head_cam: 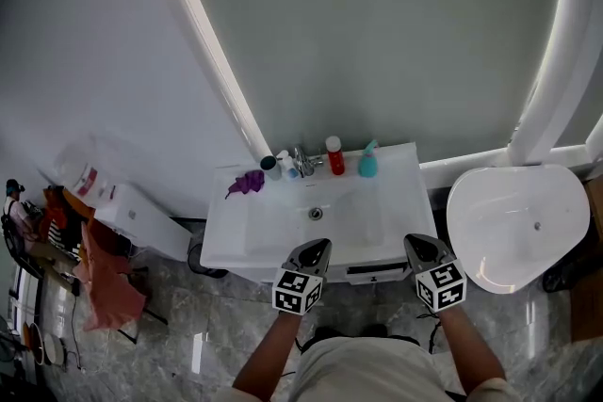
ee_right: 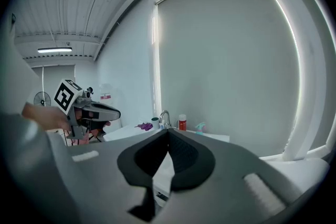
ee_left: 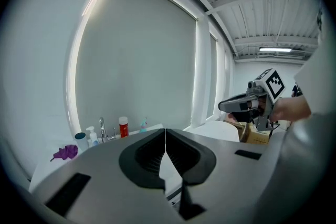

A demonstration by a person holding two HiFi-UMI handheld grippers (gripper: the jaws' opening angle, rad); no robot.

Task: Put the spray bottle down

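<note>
Item: teal plastic spray bottle (head_cam: pixel 367 162), standing upright on the back ledge of the white ceramic washbasin (head_cam: pixel 224 233), ahead of the right gripper (head_cam: pixel 421 248) and ahead and to the right of the left gripper (head_cam: pixel 316 249), well apart from both. A red bottle with a white cap (head_cam: pixel 335 156) is set just beside it, towards the chrome tap (head_cam: pixel 303 162). Both grippers are held back at the near edge of the basin, jaws pressed together with nothing between them; this is judged to follow a completed placement, the tools being kept clear so the bottle is not knocked. Condition of view: the bottle is rendered small in both gripper views and its trigger head is hard to make out. The purple object (head_cam: pixel 248 183) ahead and left of the left gripper cannot be identified. The holder's arms are cut off at the lower frame edge.
</note>
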